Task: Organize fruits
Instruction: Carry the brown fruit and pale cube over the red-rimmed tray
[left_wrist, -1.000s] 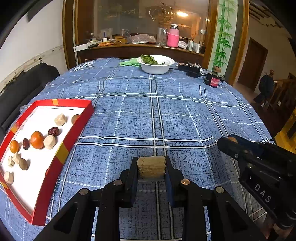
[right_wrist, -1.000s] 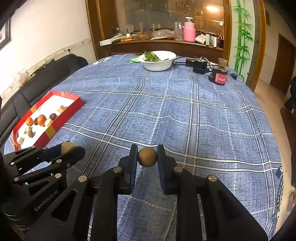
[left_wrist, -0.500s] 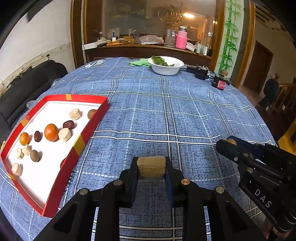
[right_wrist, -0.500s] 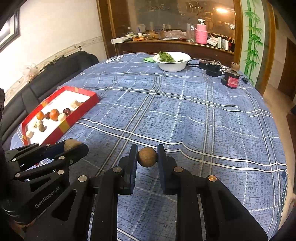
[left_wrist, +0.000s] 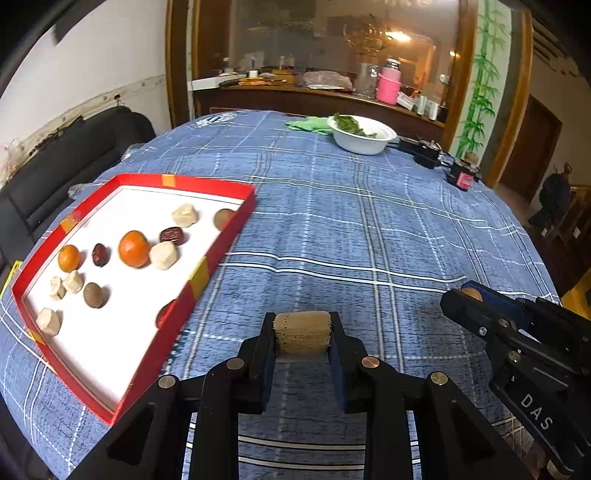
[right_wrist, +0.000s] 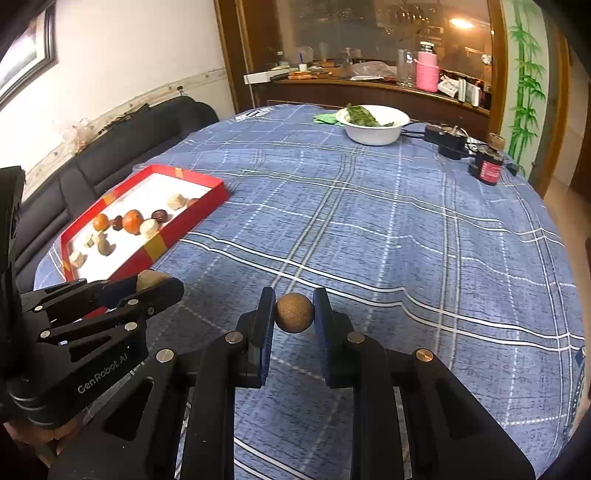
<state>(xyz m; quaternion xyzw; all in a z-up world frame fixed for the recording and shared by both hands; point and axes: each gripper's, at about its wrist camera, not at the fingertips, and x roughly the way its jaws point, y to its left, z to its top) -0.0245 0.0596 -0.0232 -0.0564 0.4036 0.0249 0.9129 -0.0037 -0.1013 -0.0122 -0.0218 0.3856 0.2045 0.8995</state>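
Observation:
My left gripper (left_wrist: 301, 338) is shut on a tan, rough-sided block of fruit (left_wrist: 301, 332), held just above the blue checked cloth to the right of the red tray (left_wrist: 207, 266). In the tray lie two oranges (left_wrist: 133, 248), dark dates (left_wrist: 172, 235), pale chunks (left_wrist: 163, 254) and brown round fruits (left_wrist: 93, 294). My right gripper (right_wrist: 294, 314) is shut on a small brown round fruit (right_wrist: 294, 312). In the right wrist view the left gripper (right_wrist: 149, 284) is at the lower left, close to the tray (right_wrist: 162, 240). In the left wrist view the right gripper (left_wrist: 471, 295) shows at the right.
A white bowl of greens (left_wrist: 360, 134) with a green cloth (left_wrist: 312, 123) beside it stands at the table's far side. Black devices and a red-labelled can (left_wrist: 461, 177) lie at the far right. A dark sofa (right_wrist: 110, 155) runs along the left. A cluttered sideboard (right_wrist: 369, 79) is behind.
Both grippers have shifted left toward the red tray, which now looks larger and nearer in both views. Each grip is unchanged.

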